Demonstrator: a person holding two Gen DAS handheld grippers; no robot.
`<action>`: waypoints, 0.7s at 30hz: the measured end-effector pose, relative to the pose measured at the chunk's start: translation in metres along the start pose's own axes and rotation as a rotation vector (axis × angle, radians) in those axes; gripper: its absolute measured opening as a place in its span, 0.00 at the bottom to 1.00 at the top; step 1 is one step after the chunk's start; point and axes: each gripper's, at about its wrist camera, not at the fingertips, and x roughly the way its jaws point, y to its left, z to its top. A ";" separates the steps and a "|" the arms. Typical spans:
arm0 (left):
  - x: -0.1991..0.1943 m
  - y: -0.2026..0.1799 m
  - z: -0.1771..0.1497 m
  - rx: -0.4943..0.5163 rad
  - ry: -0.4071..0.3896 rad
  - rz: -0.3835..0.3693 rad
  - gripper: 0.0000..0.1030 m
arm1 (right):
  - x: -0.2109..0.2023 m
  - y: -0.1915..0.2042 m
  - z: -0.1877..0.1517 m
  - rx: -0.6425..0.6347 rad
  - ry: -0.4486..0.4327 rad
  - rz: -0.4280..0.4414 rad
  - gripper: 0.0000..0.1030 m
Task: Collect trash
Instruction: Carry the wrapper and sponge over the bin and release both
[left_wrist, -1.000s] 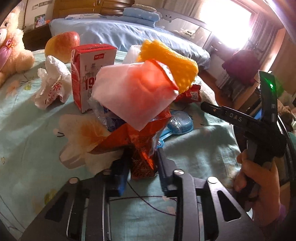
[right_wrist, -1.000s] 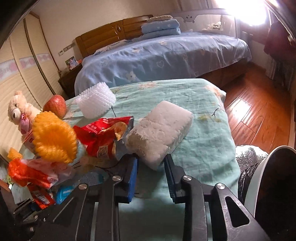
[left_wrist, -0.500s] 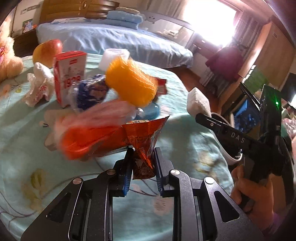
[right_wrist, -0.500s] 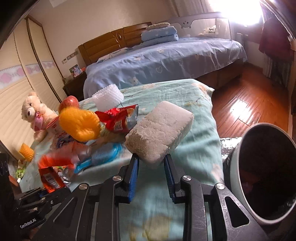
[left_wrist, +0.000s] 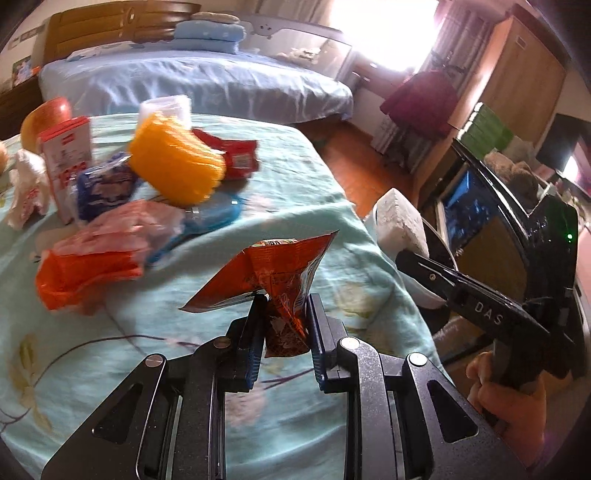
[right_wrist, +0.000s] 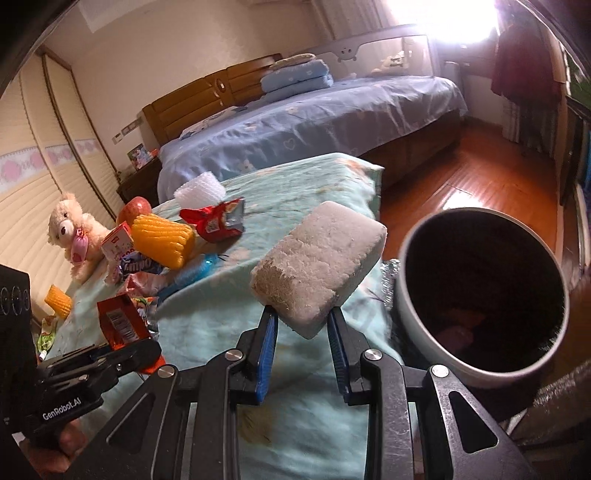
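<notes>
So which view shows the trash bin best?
The right wrist view: the trash bin shows its whole rim and dark inside. In the left wrist view only a sliver of it shows behind the white foam block.

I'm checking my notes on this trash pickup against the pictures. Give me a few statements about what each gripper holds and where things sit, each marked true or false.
1. The left gripper is shut on an orange snack wrapper. True.
2. The right gripper is empty. False: it is clamped on a white foam block.
3. The trash bin stands on the bedspread. False: it stands beside the bed, off its edge.
4. An apple lies near the teddy bear. True.
5. The yellow foam net is already in the bin. False: it lies on the green bedspread.
</notes>
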 end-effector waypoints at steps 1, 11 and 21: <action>0.002 -0.004 0.001 0.007 0.004 -0.004 0.20 | -0.001 -0.003 -0.001 0.005 -0.001 -0.004 0.27; 0.023 -0.037 0.009 0.067 0.038 -0.036 0.20 | -0.024 -0.037 -0.013 0.065 -0.024 -0.053 0.27; 0.045 -0.070 0.020 0.128 0.056 -0.053 0.20 | -0.036 -0.070 -0.017 0.111 -0.036 -0.096 0.27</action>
